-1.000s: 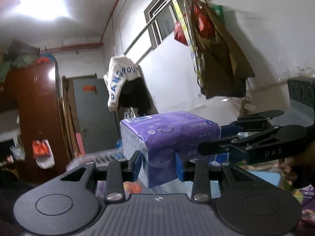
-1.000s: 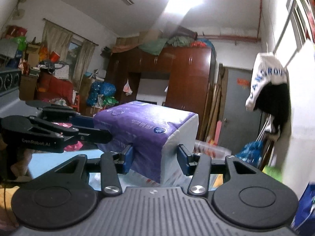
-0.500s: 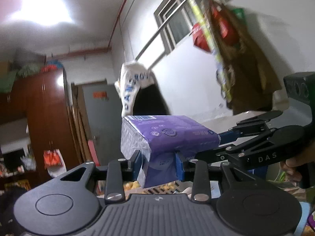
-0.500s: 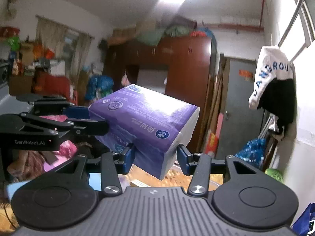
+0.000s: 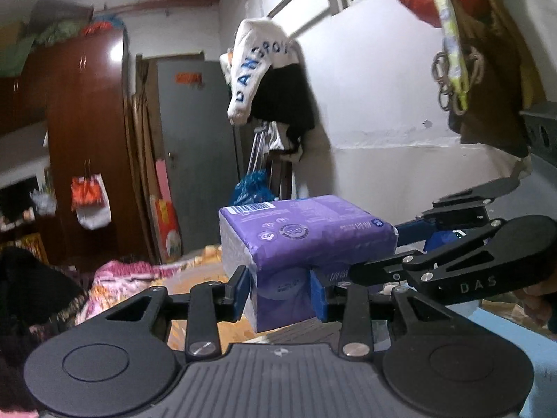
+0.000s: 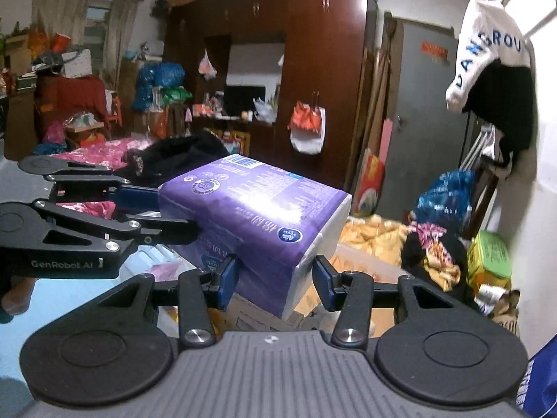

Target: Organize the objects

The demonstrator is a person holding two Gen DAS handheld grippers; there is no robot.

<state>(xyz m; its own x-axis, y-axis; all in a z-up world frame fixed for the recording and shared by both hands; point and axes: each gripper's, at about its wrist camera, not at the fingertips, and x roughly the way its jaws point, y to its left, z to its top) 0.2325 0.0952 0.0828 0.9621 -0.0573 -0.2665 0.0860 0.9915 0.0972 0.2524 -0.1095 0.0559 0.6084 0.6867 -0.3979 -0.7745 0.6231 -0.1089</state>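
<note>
A purple tissue pack (image 5: pixel 306 240) is held in the air between both grippers. My left gripper (image 5: pixel 280 294) is shut on its near left end, blue pads pressed into its sides. My right gripper (image 6: pixel 275 280) is shut on the other end of the pack (image 6: pixel 257 216), whose white end face points right. In the left wrist view the right gripper (image 5: pixel 393 244) comes in from the right. In the right wrist view the left gripper (image 6: pixel 156 209) comes in from the left.
A dark wooden wardrobe (image 6: pixel 313 69) and a grey door (image 6: pixel 417 122) stand ahead. A white and black garment (image 5: pixel 264 73) hangs on a rail by the wall. Pink bedding (image 6: pixel 97 153), a cardboard box (image 6: pixel 257 313) and piled clothes (image 6: pixel 435 247) lie below.
Both grippers tilted down with the pack still held. The ceiling light has left the views, and the bed, floor clutter and box under the pack now show.
</note>
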